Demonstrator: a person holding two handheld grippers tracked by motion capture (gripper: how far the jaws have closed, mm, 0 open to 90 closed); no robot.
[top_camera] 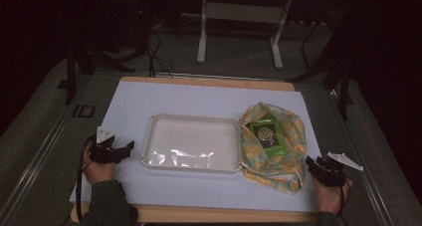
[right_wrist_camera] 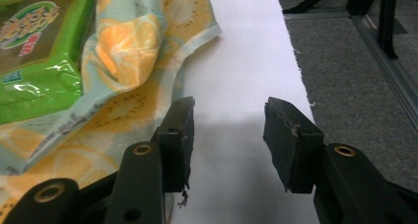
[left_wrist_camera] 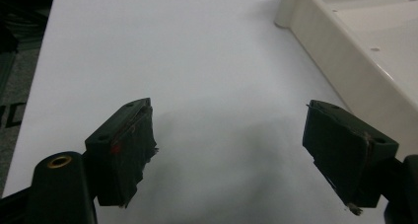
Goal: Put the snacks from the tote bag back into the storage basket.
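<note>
Looking down from the high view, the left gripper [top_camera: 112, 150] and right gripper [top_camera: 326, 170] flank a cream tray [top_camera: 191, 164] and a fruit-print cloth bag [top_camera: 293, 136] holding a green packet [top_camera: 267, 134], whose long axis runs away from the person.

In the left gripper view, jaws spread wide, empty, the tray's wall [left_wrist_camera: 340, 71] ahead-right of them.

In the right gripper view, jaws parted, empty; cloth [right_wrist_camera: 123, 61] touches the left jaw's outer side. A closing pinch could likely snag fabric and drag the packet [right_wrist_camera: 34, 56].
</note>
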